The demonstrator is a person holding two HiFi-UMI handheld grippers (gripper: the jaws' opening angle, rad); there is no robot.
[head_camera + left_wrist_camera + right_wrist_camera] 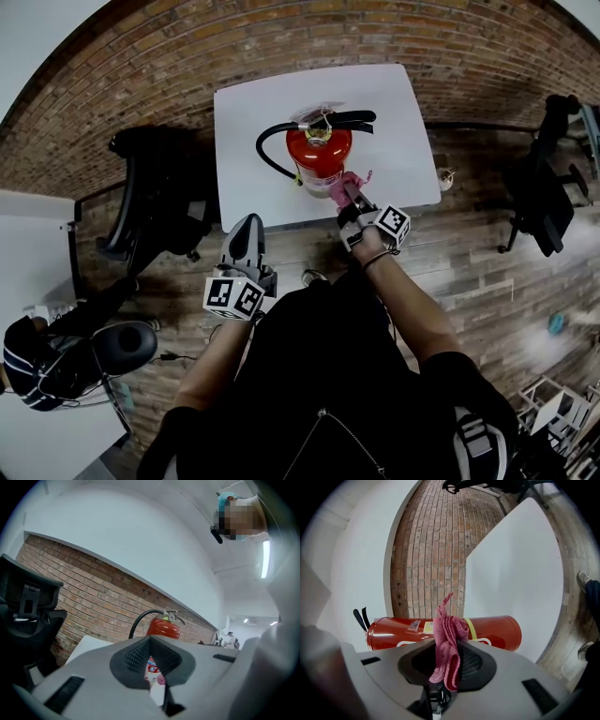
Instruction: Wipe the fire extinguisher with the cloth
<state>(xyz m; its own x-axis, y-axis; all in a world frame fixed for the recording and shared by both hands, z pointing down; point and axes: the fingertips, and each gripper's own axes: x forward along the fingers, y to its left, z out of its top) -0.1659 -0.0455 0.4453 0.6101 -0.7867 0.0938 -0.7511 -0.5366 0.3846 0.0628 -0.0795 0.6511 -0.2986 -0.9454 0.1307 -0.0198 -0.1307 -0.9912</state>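
One extinguisher [319, 157], one cloth [447, 637] in right gripper [353, 200].

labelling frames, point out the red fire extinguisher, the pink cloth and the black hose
red fire extinguisher [315, 164], head view, on its red cylinder body
pink cloth [446, 639], right gripper view, on the bunched folds between the jaws
black hose [135, 620], left gripper view, on its rising curve

- Bright, even lighting; faint shadows.
- Heavy fisheye curving — black vignette round all edges.
- Glare from ceiling strip light [266, 558] at 2 o'clock, left gripper view.
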